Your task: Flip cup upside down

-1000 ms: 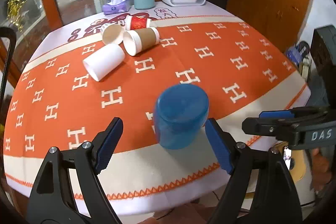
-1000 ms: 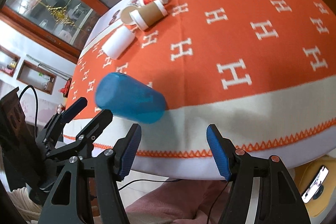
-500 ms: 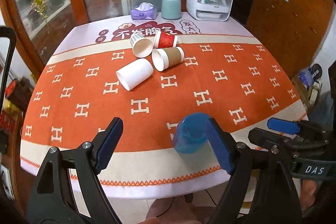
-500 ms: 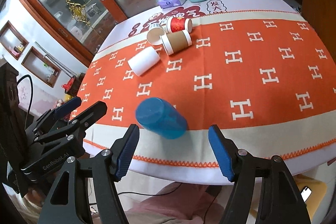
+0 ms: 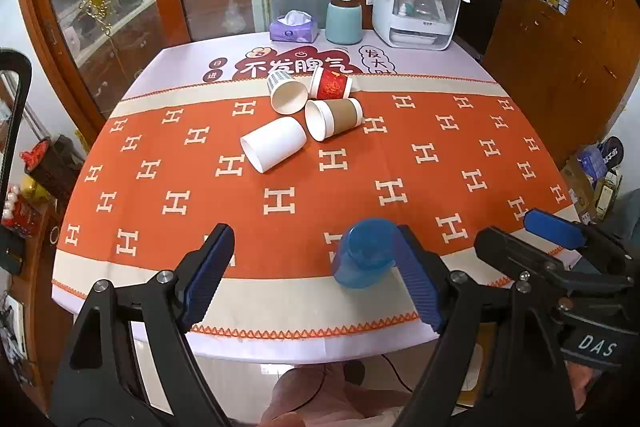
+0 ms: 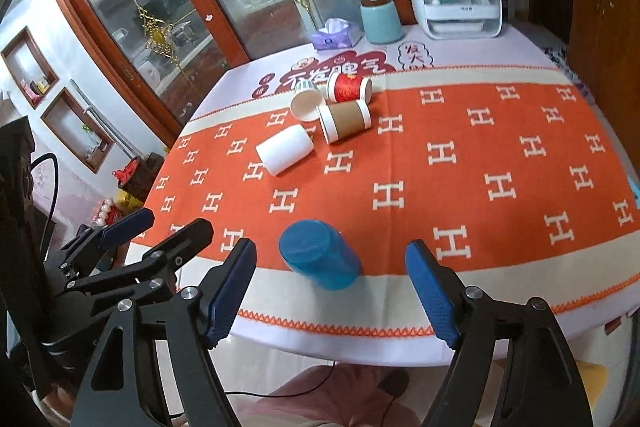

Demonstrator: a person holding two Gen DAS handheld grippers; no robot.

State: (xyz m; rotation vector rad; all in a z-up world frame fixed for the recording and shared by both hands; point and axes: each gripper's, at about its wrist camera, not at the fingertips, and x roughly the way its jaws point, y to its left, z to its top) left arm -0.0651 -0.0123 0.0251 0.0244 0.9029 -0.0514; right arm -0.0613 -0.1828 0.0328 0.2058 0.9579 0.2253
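Note:
A blue plastic cup (image 5: 365, 254) stands upside down, base up, near the front edge of the table; it also shows in the right wrist view (image 6: 318, 254). My left gripper (image 5: 316, 275) is open and empty, held back from the table edge, with the cup just in front of its right finger (image 5: 418, 281). My right gripper (image 6: 331, 289) is open and empty, also off the table edge, with the cup beyond the gap between its fingers.
The round table (image 5: 280, 299) has an orange H-patterned cloth. Several paper cups lie on their sides mid-table: white (image 5: 274, 143), brown-sleeved (image 5: 334, 117), red (image 5: 330, 84), striped (image 5: 285, 93). A tissue box (image 5: 293, 25), teal canister (image 5: 344, 21) and white appliance (image 5: 416, 5) stand at the back.
Both grippers have pulled back and up from the table. The blue cup, close between the left fingers a second ago, now stands free and farther off.

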